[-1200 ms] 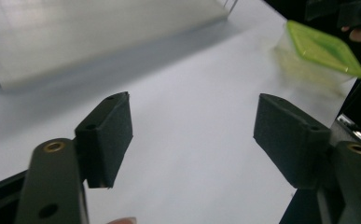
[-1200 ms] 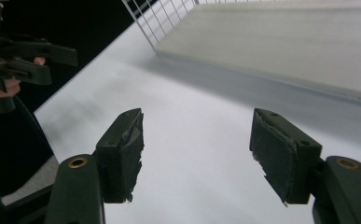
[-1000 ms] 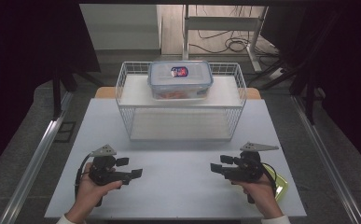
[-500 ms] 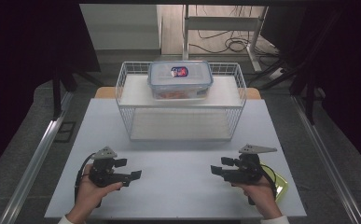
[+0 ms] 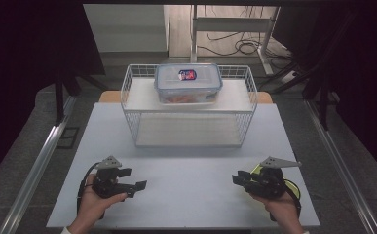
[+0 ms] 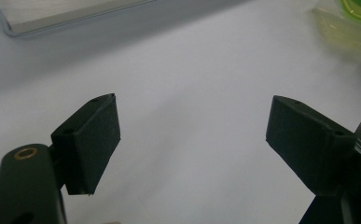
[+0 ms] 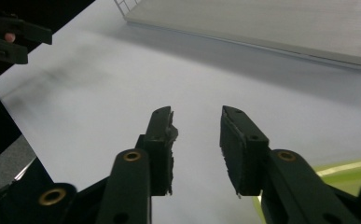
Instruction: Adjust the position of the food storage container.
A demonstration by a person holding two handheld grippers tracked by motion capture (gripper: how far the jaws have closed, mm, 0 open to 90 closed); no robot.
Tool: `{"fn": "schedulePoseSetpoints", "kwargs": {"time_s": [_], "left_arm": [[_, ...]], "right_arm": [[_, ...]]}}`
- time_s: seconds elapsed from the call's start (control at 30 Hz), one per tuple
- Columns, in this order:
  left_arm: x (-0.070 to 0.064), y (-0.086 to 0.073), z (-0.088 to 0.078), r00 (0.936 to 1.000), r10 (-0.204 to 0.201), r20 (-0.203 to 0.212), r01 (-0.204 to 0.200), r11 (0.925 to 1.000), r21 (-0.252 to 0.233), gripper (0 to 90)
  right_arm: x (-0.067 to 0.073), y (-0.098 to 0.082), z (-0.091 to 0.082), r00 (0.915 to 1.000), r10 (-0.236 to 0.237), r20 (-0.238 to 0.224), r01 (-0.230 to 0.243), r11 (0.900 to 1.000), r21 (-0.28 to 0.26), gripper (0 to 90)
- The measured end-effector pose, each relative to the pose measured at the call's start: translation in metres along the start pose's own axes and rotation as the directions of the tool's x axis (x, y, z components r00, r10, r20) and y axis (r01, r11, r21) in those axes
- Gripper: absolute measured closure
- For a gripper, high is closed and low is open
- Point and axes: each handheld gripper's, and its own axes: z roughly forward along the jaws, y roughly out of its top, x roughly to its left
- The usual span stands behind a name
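the left tool sits low over the near left part of the white table, held in the person's left hand, its jaws spread wide with only bare table between them in the left gripper view. the right tool hovers over the near right part, in the right hand; its jaws have just been closing and now stand a narrow gap apart, with nothing between them. both tools point inward, toward each other, well apart. the clear lidded container with something orange inside rests on the upper shelf of the white wire basket at the far side of the table, well beyond both tools and roughly midway between them. a yellow-green thing, perhaps a sheet or lid, lies just beside the right tool.
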Motion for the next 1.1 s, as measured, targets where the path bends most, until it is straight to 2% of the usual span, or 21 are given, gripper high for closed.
{"fn": "schedulePoseSetpoints", "kwargs": {"time_s": [0.2, 0.33, 0.5, 0.6, 0.7, 0.8, 0.9, 1.0, 1.1], "left_arm": [[0.0, -0.002, 0.001, 1.0, 0.006, -0.004, -0.006, 0.9999, 0.009, 17.7], [0.0, -0.002, 0.002, 0.9999, 0.008, -0.006, -0.008, 0.9999, 0.013, 17.8], [-0.001, -0.002, 0.003, 0.9999, 0.013, -0.005, -0.012, 0.9997, 0.019, 18.0], [-0.002, -0.003, 0.005, 0.9998, 0.017, -0.004, -0.017, 0.9995, 0.027, 18.1], [-0.002, -0.003, 0.006, 0.9998, 0.019, -0.001, -0.019, 0.9994, 0.03, 18.2], [-0.003, -0.003, 0.007, 0.9998, 0.021, 0.004, -0.021, 0.9991, 0.036, 18.2], [-0.004, -0.003, 0.009, 0.9997, 0.024, 0.005, -0.024, 0.9987, 0.044, 18.2], [-0.005, -0.003, 0.01, 0.9996, 0.026, 0.009, -0.027, 0.9985, 0.048, 18.2], [-0.005, -0.003, 0.01, 0.9996, 0.025, 0.007, -0.026, 0.9985, 0.048, 18.2]], "right_arm": [[-0.007, -0.008, -0.018, 0.9978, 0.008, 0.066, -0.007, 1.0, -0.016, 88.6], [-0.017, -0.012, -0.033, 0.9918, 0.022, 0.126, -0.018, 0.999, -0.037, 89.4], [-0.028, -0.018, -0.054, 0.9787, 0.036, 0.202, -0.028, 0.999, -0.046, 89.4], [-0.034, -0.024, -0.067, 0.9694, 0.066, 0.236, -0.052, 0.996, -0.066, 89.4], [-0.042, -0.034, -0.082, 0.9507, 0.089, 0.297, -0.07, 0.995, -0.072, 89.4], [-0.05, -0.041, -0.091, 0.9345, 0.118, 0.336, -0.095, 0.992, -0.083, 89.4], [-0.06, -0.042, -0.092, 0.9211, 0.132, 0.366, -0.11, 0.991, -0.081, 89.4], [-0.068, -0.037, -0.084, 0.9145, 0.123, 0.385, -0.108, 0.992, -0.059, 89.4], [-0.077, -0.027, -0.072, 0.9115, 0.113, 0.396, -0.105, 0.994, -0.041, 89.4]]}}
